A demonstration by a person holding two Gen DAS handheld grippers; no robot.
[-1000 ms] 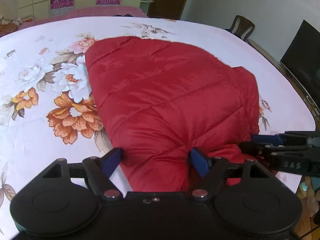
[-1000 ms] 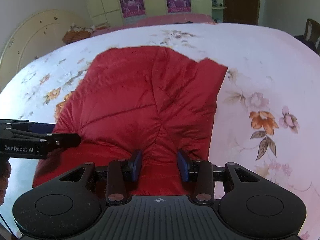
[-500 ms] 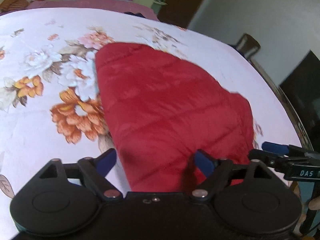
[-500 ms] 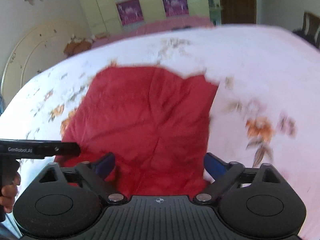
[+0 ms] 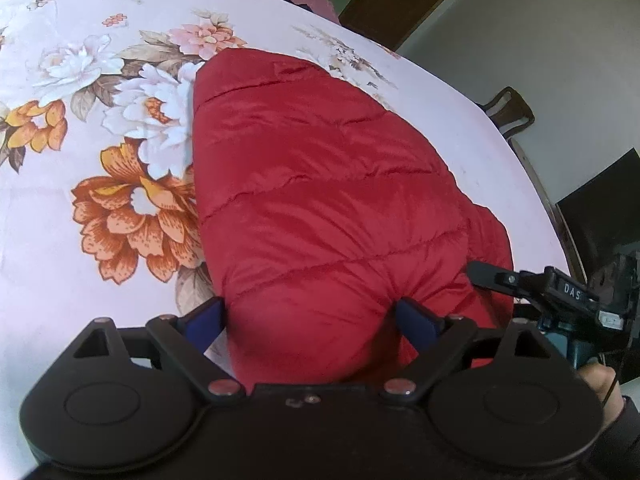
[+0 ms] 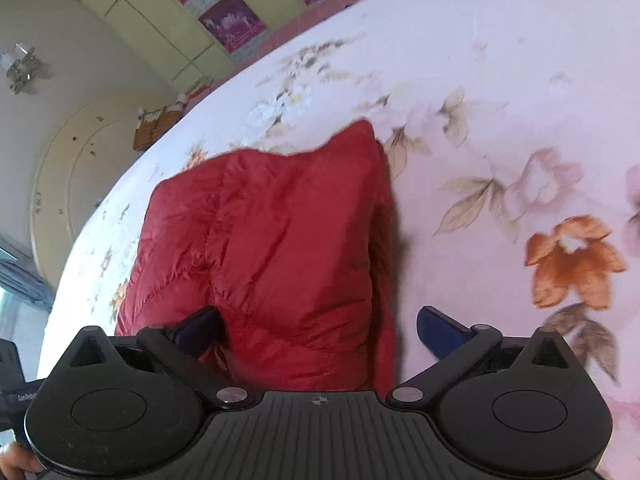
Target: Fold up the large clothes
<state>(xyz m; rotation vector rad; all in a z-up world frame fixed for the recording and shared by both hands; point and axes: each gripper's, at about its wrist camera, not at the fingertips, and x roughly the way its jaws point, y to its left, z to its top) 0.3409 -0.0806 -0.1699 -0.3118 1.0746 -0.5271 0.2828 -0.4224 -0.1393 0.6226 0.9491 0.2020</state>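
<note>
Straddling the near end of the red jacket [image 5: 320, 200] with both my grippers, jaws wide and gripping nothing.

My left gripper [image 5: 310, 322] has its blue pads either side of the jacket's bulging near end, which lies folded on the floral bedsheet [image 5: 60, 240] by the bed's near edge. Only the left view shows my right gripper [image 5: 486, 274] from the side, its tip at the jacket's right edge, marked "DAS", plus a chair [image 5: 510, 112] and dark screen [image 5: 600, 216] past the bed's right edge. My right gripper [image 6: 318, 328] spans the jacket's [image 6: 272, 240] right edge, one pad over bare sheet [image 6: 500, 80]. Only that view shows purple posters [image 6: 232, 22] on yellow cupboards, a curved headboard [image 6: 60, 168], and "GenRobot" lettering, partly cut off, on my left gripper [image 6: 12, 380] at the frame's edge.
</note>
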